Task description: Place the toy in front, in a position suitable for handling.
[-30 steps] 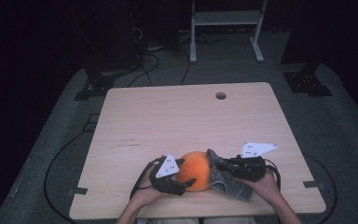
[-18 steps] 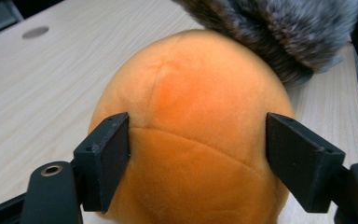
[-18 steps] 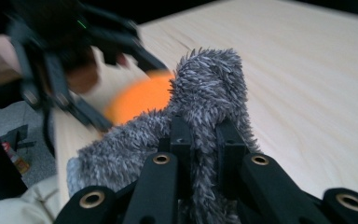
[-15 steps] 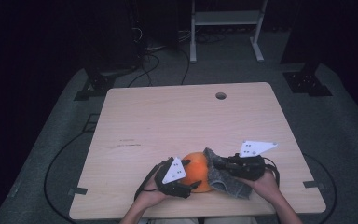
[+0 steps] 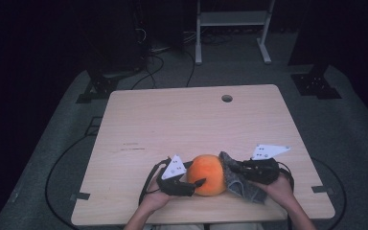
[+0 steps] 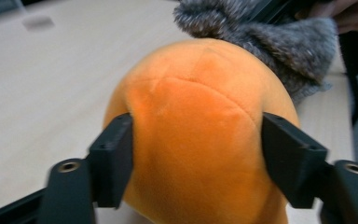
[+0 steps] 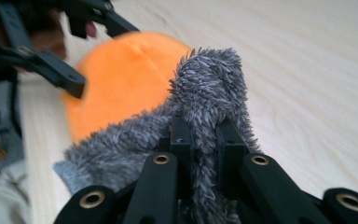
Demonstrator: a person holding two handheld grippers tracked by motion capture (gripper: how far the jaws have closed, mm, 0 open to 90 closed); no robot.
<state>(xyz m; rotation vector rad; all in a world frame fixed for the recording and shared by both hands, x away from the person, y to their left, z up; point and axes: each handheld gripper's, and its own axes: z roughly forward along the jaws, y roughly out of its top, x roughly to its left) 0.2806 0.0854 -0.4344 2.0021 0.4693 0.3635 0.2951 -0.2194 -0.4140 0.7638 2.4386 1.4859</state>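
Note:
An orange plush ball (image 5: pixel 206 173) lies near the front edge of the wooden table (image 5: pixel 187 124). My left gripper (image 5: pixel 195 181) reaches in from its left. In the left gripper view its jaws (image 6: pixel 198 140) have just been closing and now press on both sides of the ball (image 6: pixel 200 102). A grey fuzzy cloth (image 5: pixel 242 184) lies against the ball's right side. My right gripper (image 5: pixel 233 168) is shut on a fold of that cloth (image 7: pixel 209 79), its jaws (image 7: pixel 204 135) pinching the pile. Behind the cloth sit the ball (image 7: pixel 121 79) and the left gripper (image 7: pixel 98 53).
A round cable hole (image 5: pixel 226 98) sits near the table's far edge. A white metal stand (image 5: pixel 230 19) and black cables (image 5: pixel 158 57) lie on the dark floor beyond. Both hands rest at the front edge.
The left gripper's jaws have narrowed onto the orange ball. The right gripper and the grey cloth have stayed where they were.

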